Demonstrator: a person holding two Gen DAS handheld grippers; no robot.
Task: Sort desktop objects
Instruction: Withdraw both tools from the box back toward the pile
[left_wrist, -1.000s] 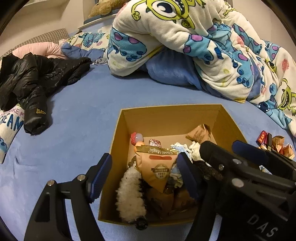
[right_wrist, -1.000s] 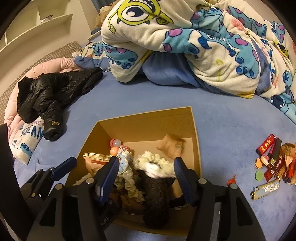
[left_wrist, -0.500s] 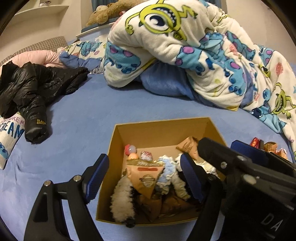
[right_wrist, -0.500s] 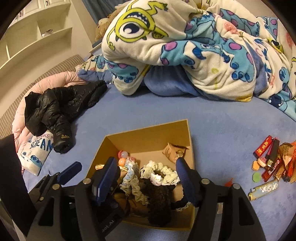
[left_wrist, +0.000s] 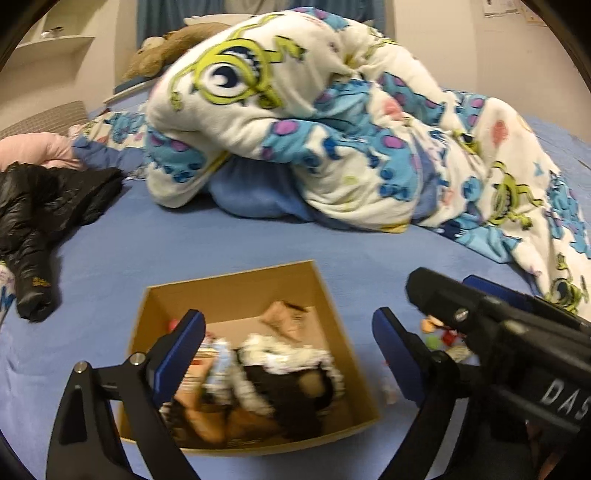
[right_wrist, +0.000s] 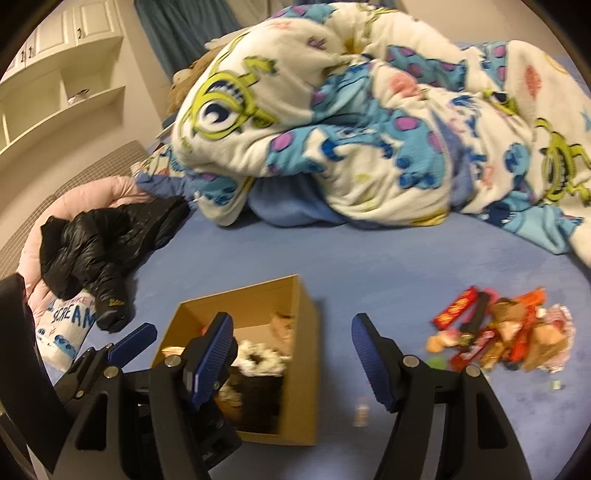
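Both claws gape empty — right claw (right_wrist: 291, 354) sits nearer the snack pile (right_wrist: 502, 339), off to its right beside the cardboard box (right_wrist: 303, 387).

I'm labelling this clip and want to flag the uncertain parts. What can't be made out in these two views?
- Cardboard box contents, left wrist view: motion-blurred, partly behind the left gripper.
- Snack pile, right wrist view: wrappers blurred, labels unreadable.
- Small item beside the box, right wrist view: too small and smeared.
- Pillow print: partly covered by the black jacket.
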